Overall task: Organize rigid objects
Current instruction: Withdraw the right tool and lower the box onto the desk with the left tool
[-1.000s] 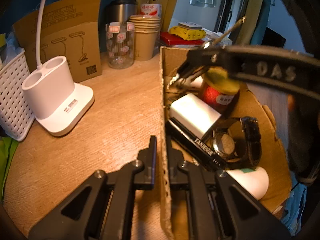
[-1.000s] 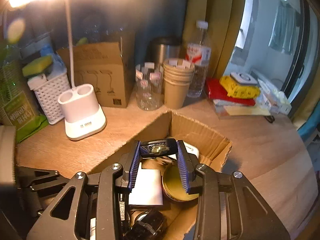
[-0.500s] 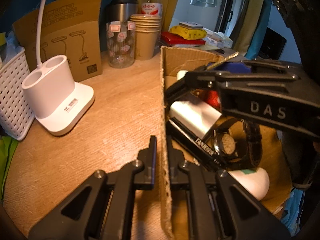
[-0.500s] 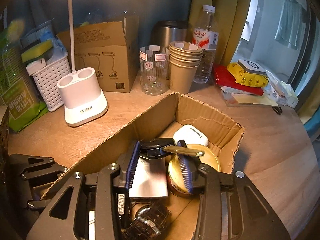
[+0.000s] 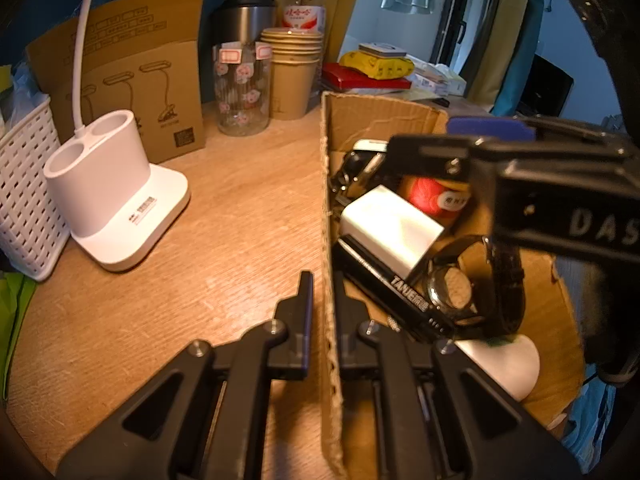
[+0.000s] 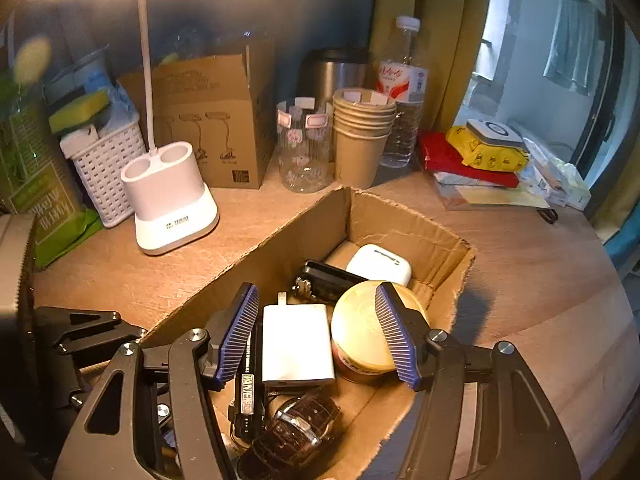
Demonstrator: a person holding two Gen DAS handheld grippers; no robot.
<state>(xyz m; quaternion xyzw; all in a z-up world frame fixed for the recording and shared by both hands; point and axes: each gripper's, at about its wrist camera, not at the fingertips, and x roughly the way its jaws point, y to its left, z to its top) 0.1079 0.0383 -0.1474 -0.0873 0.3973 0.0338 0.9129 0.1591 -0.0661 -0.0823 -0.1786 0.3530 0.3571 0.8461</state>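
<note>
left wrist view: my left gripper (image 5: 320, 300) has its fingers pinched shut on the near wall of the cardboard box (image 5: 329, 184), one finger outside, one inside; i read this as steadying the box.
right wrist view: my right gripper (image 6: 320, 328) hangs over the box with its fingers opening, nothing pressed between the blue pads (image 6: 240, 332).
what changed: a second ago those fingers gripped a small black key fob (image 6: 324, 278); now it lies loose in the box at 12 o'clock from the fingers, touching the round tin.
meaning for the task: i judge this item placed, so the hand is free to fetch another rigid object.
box contents: white charger block (image 6: 298, 342) in the middle; yellow-lidded tin (image 6: 360, 328) at its 3 o'clock; white earbud case (image 6: 378, 264) at 1 o'clock near the far corner; black pen-like bar (image 6: 248, 396) along the charger's 9 o'clock side; dark-strapped wristwatch (image 6: 298, 426) at 6 o'clock.
other containers on the counter: white lamp base (image 6: 168, 196) with two empty-looking wells at 10 o'clock; white basket (image 6: 106, 168) holding a sponge beyond it; glass jar (image 6: 306, 148) and stacked paper cups (image 6: 360, 136) at 12 o'clock, contents unclear.
</note>
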